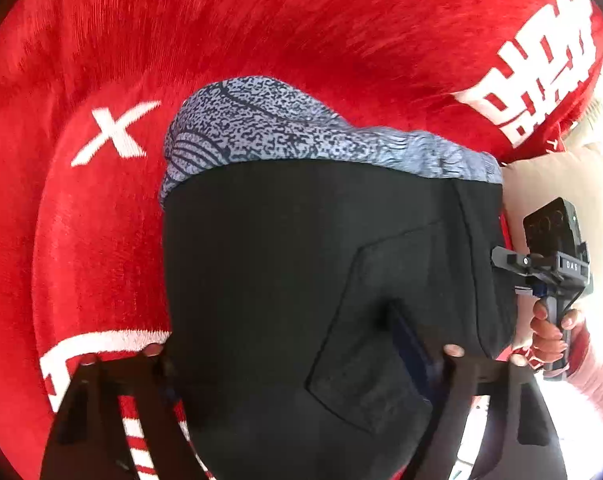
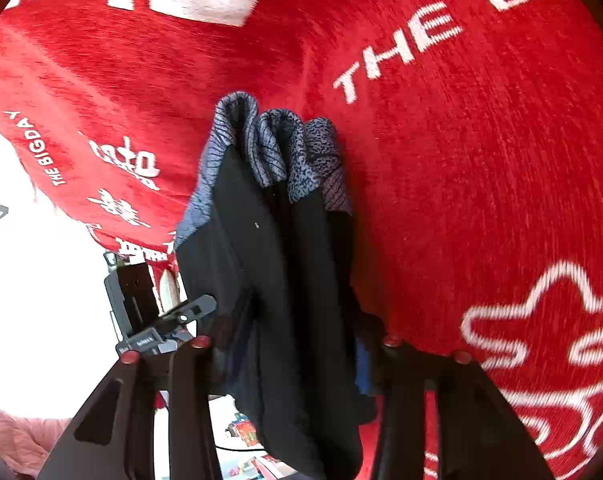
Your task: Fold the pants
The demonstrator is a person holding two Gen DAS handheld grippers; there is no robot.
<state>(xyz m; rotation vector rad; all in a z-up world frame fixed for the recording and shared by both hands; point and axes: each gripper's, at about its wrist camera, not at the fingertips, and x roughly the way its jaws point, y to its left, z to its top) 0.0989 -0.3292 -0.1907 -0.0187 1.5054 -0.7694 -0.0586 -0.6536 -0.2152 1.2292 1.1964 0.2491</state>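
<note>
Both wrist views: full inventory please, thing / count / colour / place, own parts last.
pants: 1, black with grey-blue patterned hems, hanging between both grippers over the blanket, hems nearest it
back pocket: 1, black, on the pants near the left gripper
blanket: 1, red with white lettering, filling the background
left gripper: 1, black, fingers either side of the pants fabric
right gripper: 1, black with red tips, pants between its fingers
right hand: 1, on the right gripper's handle
</note>
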